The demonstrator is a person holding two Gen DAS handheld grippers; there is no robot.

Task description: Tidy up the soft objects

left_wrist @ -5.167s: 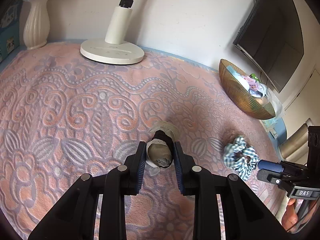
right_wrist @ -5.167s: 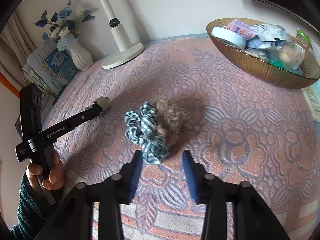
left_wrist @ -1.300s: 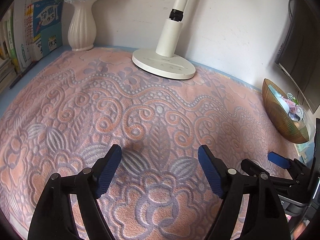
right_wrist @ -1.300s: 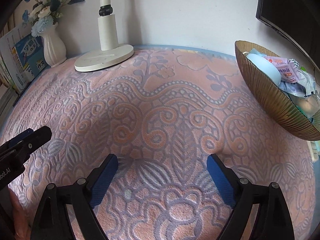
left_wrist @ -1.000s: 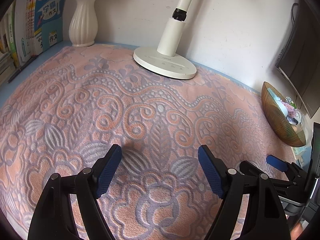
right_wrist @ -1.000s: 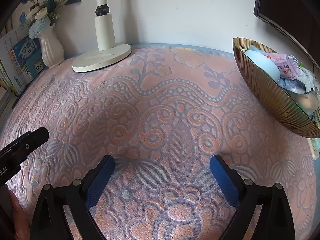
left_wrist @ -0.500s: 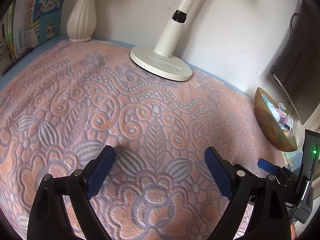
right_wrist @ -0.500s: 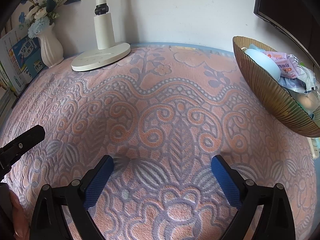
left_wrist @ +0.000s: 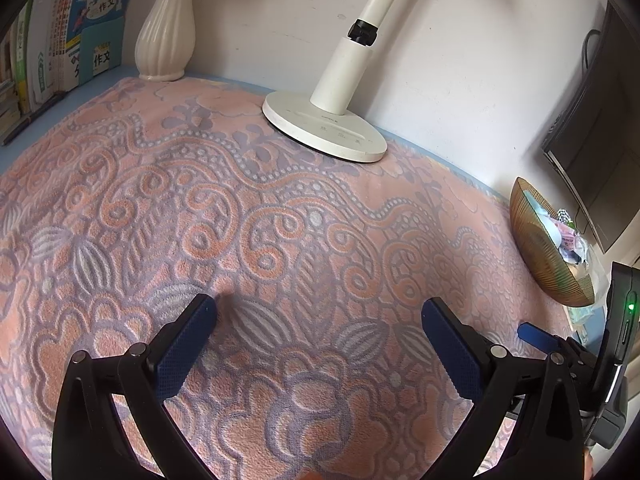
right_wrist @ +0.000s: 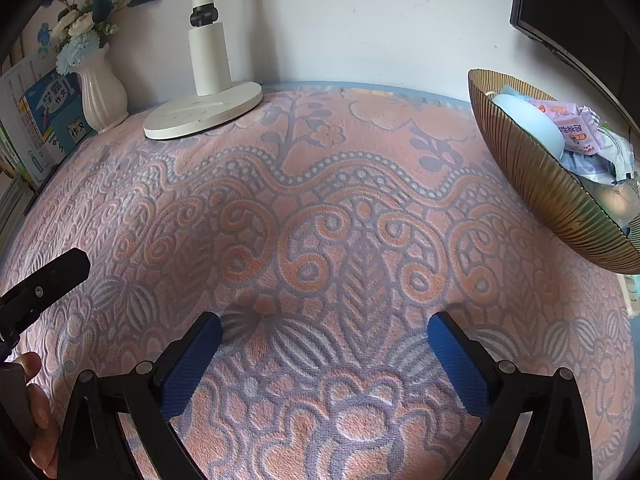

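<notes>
Hovering over a pink-and-lilac patterned cloth (left_wrist: 280, 208), the left gripper (left_wrist: 319, 312) has its jaws opening, blue pads (left_wrist: 182, 354) spread wide with only bare fabric between them. The right gripper (right_wrist: 325, 330) is likewise opening and grasps nothing — its pads frame an empty stretch of the same cloth (right_wrist: 320, 220).

No loose soft items lie on the cloth in either view. At the right edge stands a ribbed gold bowl (right_wrist: 532, 184), tilted toward the wall, holding a pale blue round object (right_wrist: 528, 120), pink wrapped packets (right_wrist: 568, 128) and other crumpled items too jumbled to tell apart. From the left wrist camera the bowl (left_wrist: 540, 252) appears beside the right gripper's blue fingertip (left_wrist: 536, 336).

Along the back wall sit a white lamp base (left_wrist: 324, 128), a white ribbed vase (left_wrist: 164, 36) with blue flowers (right_wrist: 80, 20), and upright books (left_wrist: 92, 28). A dark screen (left_wrist: 592, 140) hangs above the bowl. A hand (right_wrist: 36, 412) grips the left tool's handle at the lower left of the right wrist view.
</notes>
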